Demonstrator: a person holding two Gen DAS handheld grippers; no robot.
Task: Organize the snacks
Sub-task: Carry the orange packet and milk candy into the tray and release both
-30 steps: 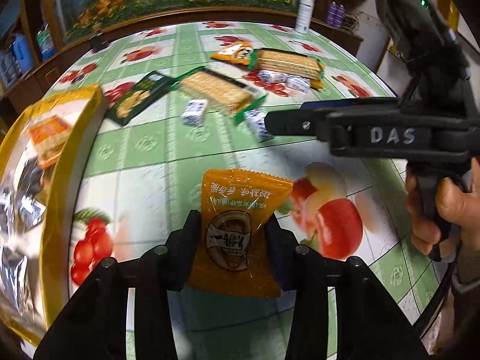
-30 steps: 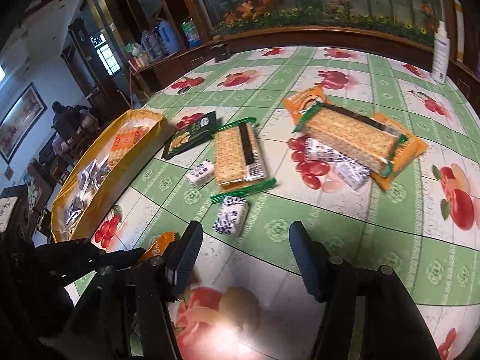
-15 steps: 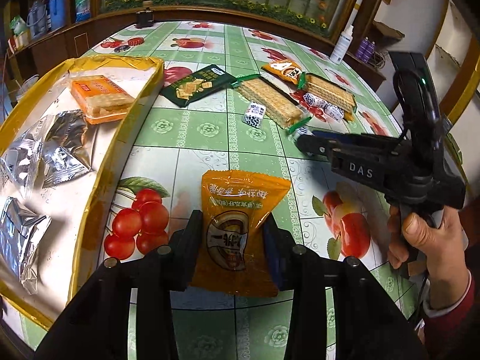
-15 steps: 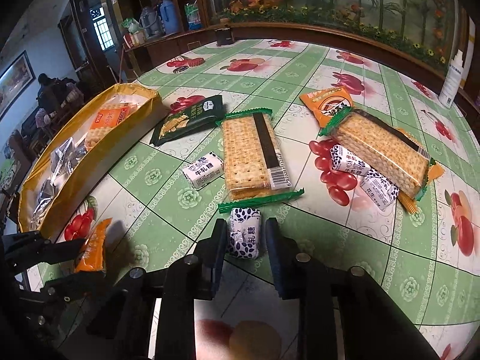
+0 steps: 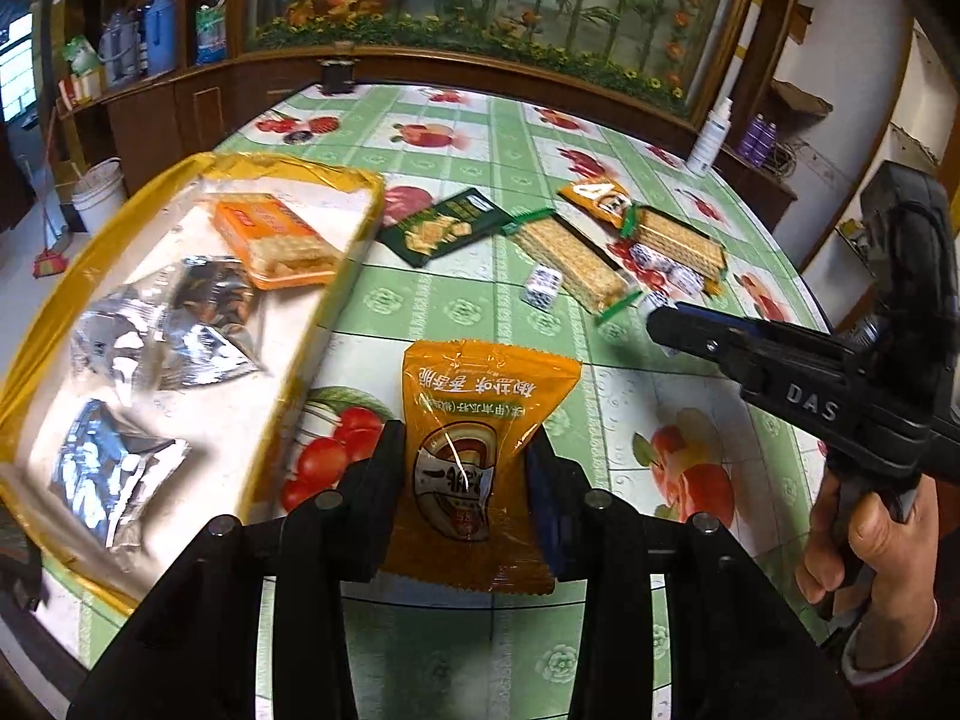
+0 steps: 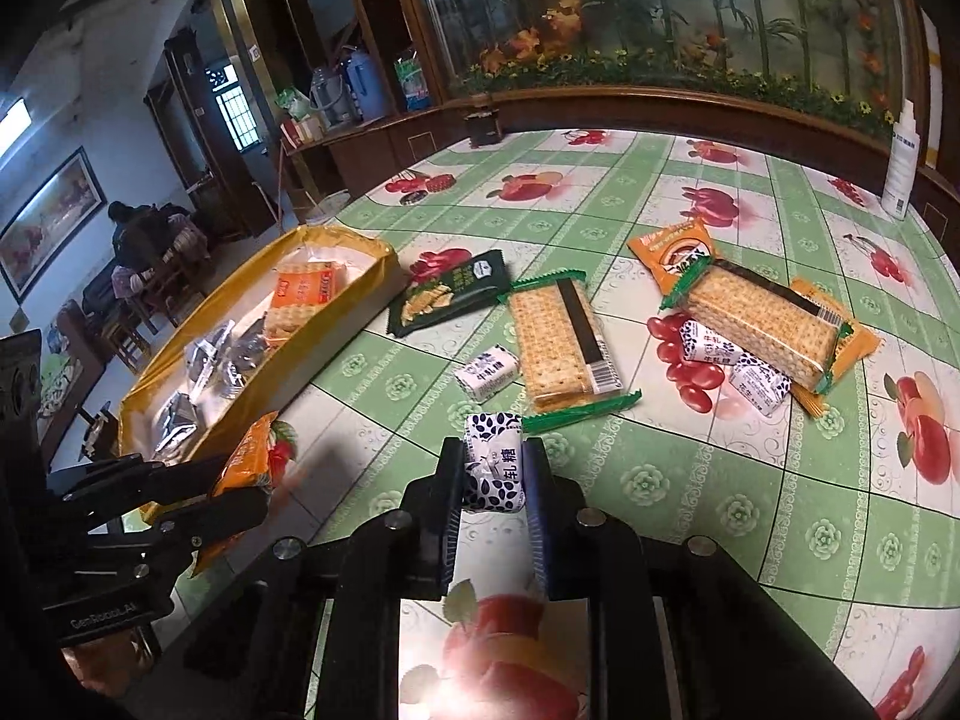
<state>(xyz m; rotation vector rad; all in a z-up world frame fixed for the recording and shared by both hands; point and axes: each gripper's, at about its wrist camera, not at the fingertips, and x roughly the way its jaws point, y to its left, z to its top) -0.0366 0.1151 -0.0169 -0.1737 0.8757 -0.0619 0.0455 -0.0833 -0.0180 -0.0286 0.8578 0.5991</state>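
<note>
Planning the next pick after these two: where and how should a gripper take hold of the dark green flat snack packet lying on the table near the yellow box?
Grip the dark green flat snack packet across its narrow width, near the middle, coming from above. It lies flat on the green fruit-print tablecloth, long and thin, so the jaws probably span the short sides best. Its end nearest the yellow cardboard box looks crowded.

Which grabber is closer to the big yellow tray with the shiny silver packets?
Left. The left gripper, clamping an orange snack packet, sits right beside the yellow tray. The right gripper, gripping a blue-and-white wrapped candy, is farther out over the table.
</note>
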